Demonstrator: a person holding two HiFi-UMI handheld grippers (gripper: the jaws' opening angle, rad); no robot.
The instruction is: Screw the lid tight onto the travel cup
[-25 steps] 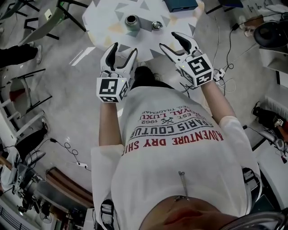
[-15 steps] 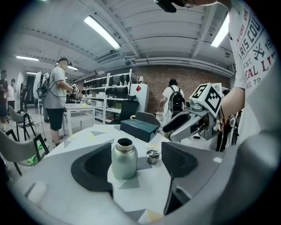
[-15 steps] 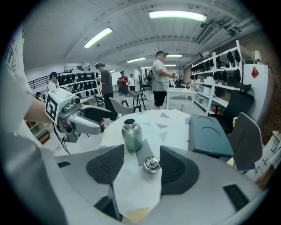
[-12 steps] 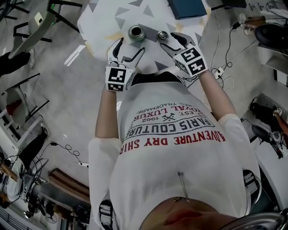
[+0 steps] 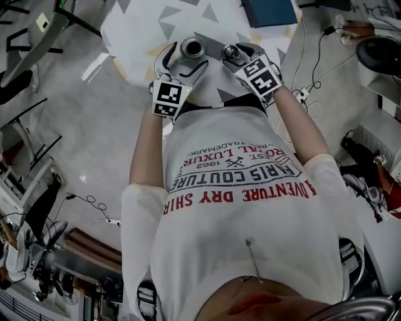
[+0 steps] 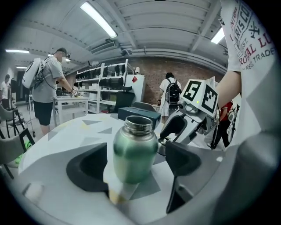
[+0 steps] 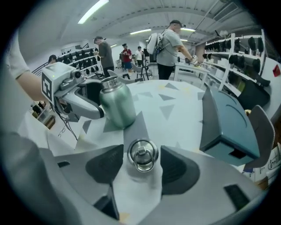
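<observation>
A green steel travel cup (image 5: 192, 47) stands upright and uncapped on the white table (image 5: 141, 25). Its round metal lid (image 5: 230, 52), with a ring on top, lies on the table just right of it. My left gripper (image 5: 188, 55) has its jaws on either side of the cup (image 6: 135, 151); they are opening, with a gap at each pad (image 6: 186, 160). My right gripper (image 5: 238, 51) straddles the lid (image 7: 142, 154); its jaws are opening a little and the pads (image 7: 105, 165) stand just clear of the rim.
A dark teal box (image 5: 269, 11) lies on the table beyond the lid, close to the right gripper (image 7: 228, 123). The table's near edge is by my torso. Cables (image 5: 313, 94) run over the floor at right. People stand at shelves in the background.
Both grippers have moved forward from the table's near edge. The left one's jaws widened and now flank the cup; the right one now straddles the lid.
</observation>
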